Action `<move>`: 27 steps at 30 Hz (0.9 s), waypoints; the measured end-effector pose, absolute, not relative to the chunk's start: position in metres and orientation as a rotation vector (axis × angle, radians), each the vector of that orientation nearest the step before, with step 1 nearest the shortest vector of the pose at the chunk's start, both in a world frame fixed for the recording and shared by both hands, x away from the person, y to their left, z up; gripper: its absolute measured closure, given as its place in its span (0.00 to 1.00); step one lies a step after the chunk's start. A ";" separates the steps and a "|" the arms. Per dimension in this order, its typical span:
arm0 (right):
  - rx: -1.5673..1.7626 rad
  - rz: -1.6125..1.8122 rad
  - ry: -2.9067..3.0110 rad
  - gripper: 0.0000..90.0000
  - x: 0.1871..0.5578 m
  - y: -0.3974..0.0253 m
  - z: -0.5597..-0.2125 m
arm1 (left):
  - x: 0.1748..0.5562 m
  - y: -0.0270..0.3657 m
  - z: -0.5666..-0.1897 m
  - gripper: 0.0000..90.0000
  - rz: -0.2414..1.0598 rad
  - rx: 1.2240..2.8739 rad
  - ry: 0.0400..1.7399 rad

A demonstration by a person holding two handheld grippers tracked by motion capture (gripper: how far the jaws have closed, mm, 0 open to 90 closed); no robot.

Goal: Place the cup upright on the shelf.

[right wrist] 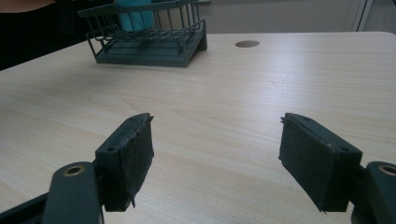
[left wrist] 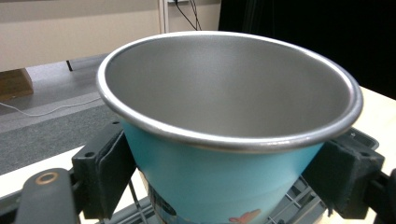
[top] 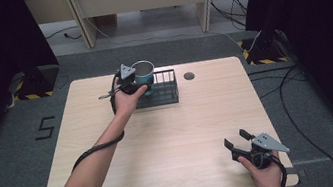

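Note:
A teal metal cup [top: 144,73] with a steel rim and bare steel inside stands upright over the left part of the dark wire rack [top: 167,93] at the table's far middle. My left gripper [top: 138,81] is shut on the cup's sides; in the left gripper view both black pads press the teal wall of the cup [left wrist: 219,186], and the rack's [left wrist: 299,205] wires show just below it. Whether the cup rests on the rack or hangs just above it I cannot tell. My right gripper [top: 235,142] stands open near the table's front right corner, nothing between its pads [right wrist: 128,156].
The light wooden table [top: 162,144] has a round grommet hole [top: 189,75] right of the rack. From the right gripper view the rack [right wrist: 154,39] and cup [right wrist: 135,18] lie far ahead. Cables run over the grey floor at right, and desk legs stand behind the table.

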State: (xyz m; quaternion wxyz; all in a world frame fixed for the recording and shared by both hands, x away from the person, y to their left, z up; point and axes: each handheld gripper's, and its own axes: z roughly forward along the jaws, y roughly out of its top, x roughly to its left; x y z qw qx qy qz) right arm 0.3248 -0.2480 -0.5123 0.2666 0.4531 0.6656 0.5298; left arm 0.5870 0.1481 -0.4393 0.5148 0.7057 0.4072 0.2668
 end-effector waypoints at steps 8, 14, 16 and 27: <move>1.222 1.431 1.796 0.30 0.325 -0.248 -0.512 | 0.588 0.148 -0.446 0.17 0.659 1.719 0.988; 1.222 1.431 1.797 0.30 0.325 -0.248 -0.512 | 0.588 0.148 -0.447 0.17 0.657 1.720 0.993; 1.223 1.431 1.797 0.30 0.325 -0.248 -0.512 | 0.588 0.149 -0.447 0.17 0.656 1.720 0.995; 1.216 1.428 1.800 0.30 0.325 -0.248 -0.512 | 0.587 0.151 -0.450 0.16 0.650 1.724 0.991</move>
